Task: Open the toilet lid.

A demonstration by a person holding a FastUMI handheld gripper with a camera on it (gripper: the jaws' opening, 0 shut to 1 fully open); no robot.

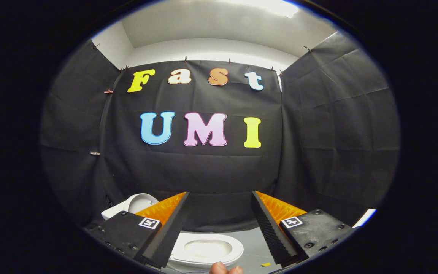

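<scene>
Here, the gripper [219, 213] hangs level with its fingers [165, 236] spread wide and holding nothing, the white toilet [205, 249] low between them with its seat showing, its lid [141, 201] raised behind the left finger, a person's fingertips [224, 268] beneath.

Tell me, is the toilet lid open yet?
Done: nothing I can be sure of. The small white oval toilet lies low between the jaws, and I cannot tell whether its lid is up. In hand: the gripper hangs above it, jaws wide apart, touching nothing; a person's fingertips show by its front edge. Left: probably reaching the lid and lifting it.
</scene>
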